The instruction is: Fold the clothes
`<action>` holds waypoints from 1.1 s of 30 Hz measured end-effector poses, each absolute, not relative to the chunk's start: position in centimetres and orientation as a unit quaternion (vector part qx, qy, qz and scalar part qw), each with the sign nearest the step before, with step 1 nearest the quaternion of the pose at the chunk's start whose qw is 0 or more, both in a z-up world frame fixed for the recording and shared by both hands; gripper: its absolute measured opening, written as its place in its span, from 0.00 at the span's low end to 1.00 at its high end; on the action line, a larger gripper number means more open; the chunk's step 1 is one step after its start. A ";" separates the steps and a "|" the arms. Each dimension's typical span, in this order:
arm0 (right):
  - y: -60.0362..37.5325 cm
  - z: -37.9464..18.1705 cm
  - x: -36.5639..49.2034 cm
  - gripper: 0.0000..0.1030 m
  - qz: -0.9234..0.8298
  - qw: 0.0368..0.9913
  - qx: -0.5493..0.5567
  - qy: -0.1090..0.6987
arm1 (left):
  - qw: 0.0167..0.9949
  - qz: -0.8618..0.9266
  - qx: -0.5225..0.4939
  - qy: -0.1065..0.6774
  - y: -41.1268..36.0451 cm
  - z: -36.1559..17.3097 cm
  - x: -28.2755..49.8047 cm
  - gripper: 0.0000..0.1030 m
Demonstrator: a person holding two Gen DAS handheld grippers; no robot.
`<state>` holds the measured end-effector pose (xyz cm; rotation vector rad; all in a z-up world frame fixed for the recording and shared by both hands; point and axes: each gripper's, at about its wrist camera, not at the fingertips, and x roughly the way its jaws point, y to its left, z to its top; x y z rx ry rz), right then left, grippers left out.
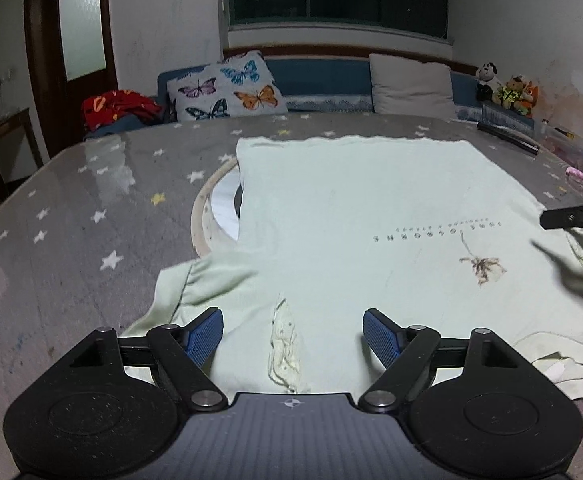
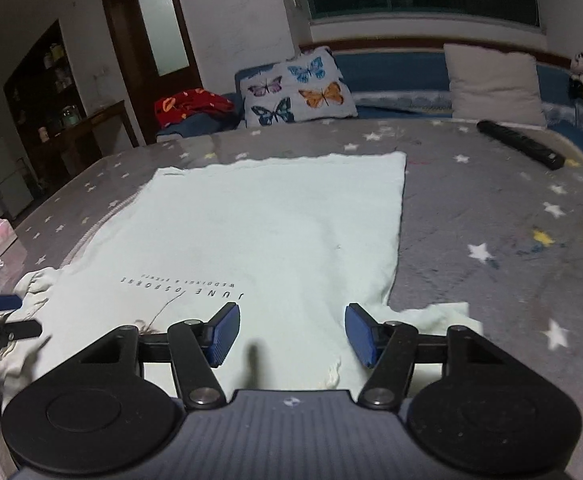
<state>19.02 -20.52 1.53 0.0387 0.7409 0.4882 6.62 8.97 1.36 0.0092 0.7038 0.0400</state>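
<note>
Garment: pale mint-green T-shirt (image 1: 355,208) spread flat on the table, hem at the far side, collar end near the cameras; small dark lettering and a brownish flower print (image 1: 481,266) on the chest
Near edge: crumpled cream fabric strip (image 1: 285,344) at the neckline, between the left tool's fingers in the left wrist view
Sleeves: one short sleeve (image 1: 187,284) bunched at the left edge in the left wrist view; the other (image 2: 437,314) lying flat off the right edge in the right wrist view
Surface: grey table cover with white and yellow stars (image 1: 103,208) under a glossy clear sheet; round pale ring (image 1: 201,216) partly hidden beneath the shirt's left side
Left gripper (image 1: 293,336): black, blue-padded, spread wide above the collar area, nothing pinched between the pads
Right gripper (image 2: 291,334): same build, parted over the shirt's near right portion, pads clear of the cloth, nothing grasped
Cross view: one black finger of the right tool visible at the right edge of the left wrist view, blurred
Far table edge: long black bar-shaped object (image 2: 519,146) lying well apart from the shirt
Background: butterfly-print cushion (image 1: 227,90), plain beige cushion (image 1: 411,84), red patterned cloth heap (image 1: 117,108), plush toys (image 1: 507,90) along a blue bench
</note>
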 end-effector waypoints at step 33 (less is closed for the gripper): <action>-17.9 1.9 11.8 0.80 0.274 0.887 -0.148 0.342 | 0.939 0.011 0.040 0.341 7.8 0.6 4.7 0.96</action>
